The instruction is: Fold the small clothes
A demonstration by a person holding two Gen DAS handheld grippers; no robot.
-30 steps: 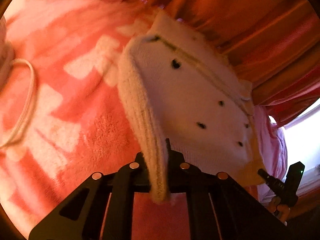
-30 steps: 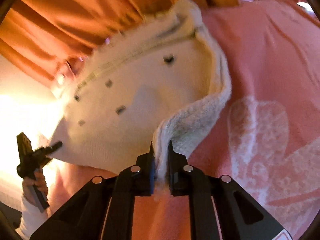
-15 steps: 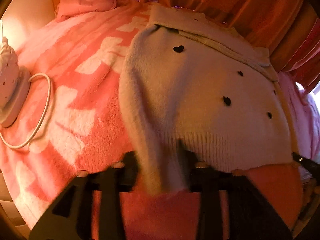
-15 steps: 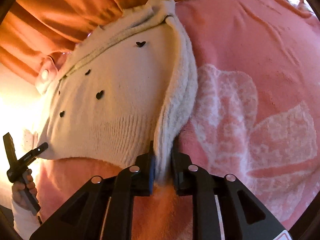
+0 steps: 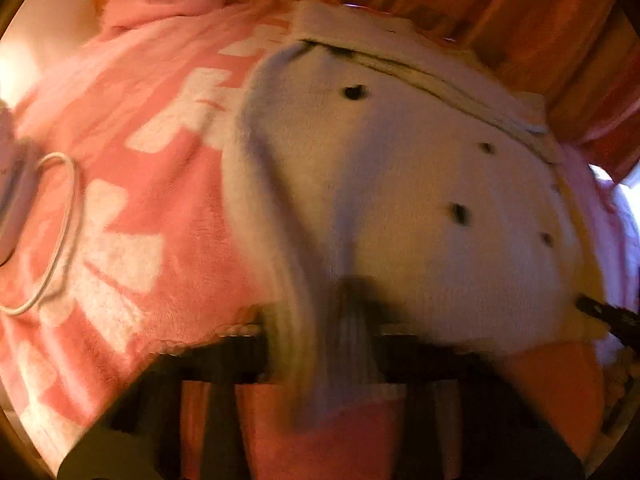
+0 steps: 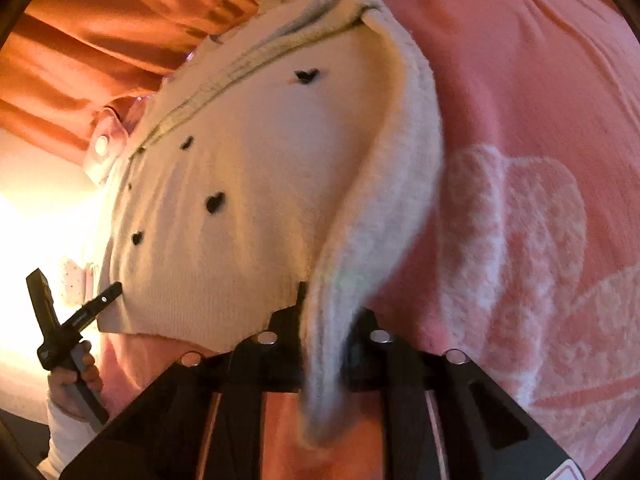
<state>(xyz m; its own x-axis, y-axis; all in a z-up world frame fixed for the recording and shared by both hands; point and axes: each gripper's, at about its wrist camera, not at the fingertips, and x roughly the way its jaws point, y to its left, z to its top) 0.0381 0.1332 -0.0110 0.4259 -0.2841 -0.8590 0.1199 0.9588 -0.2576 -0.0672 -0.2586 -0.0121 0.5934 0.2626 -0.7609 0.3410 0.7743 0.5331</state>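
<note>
Sweater [image 6: 260, 208]: white, black hearts, lying on pink blanket [image 6: 540, 120].
Left gripper [image 5: 320, 320]: just squeezed onto a sleeve.
Right gripper [image 6: 326, 312]: just squeezed onto the other sleeve.

The small cream sweater [image 6: 248, 184] was a fluffy knit dotted with little black hearts, ribbed at the hem. It lay spread flat on a pink blanket [image 6: 540, 120], collar toward the orange curtain. Each sleeve [image 5: 272, 208] ran down along its side.

Bedroom: pink fleece blanket [image 6: 540, 100], orange curtains [image 6: 100, 32]
</note>
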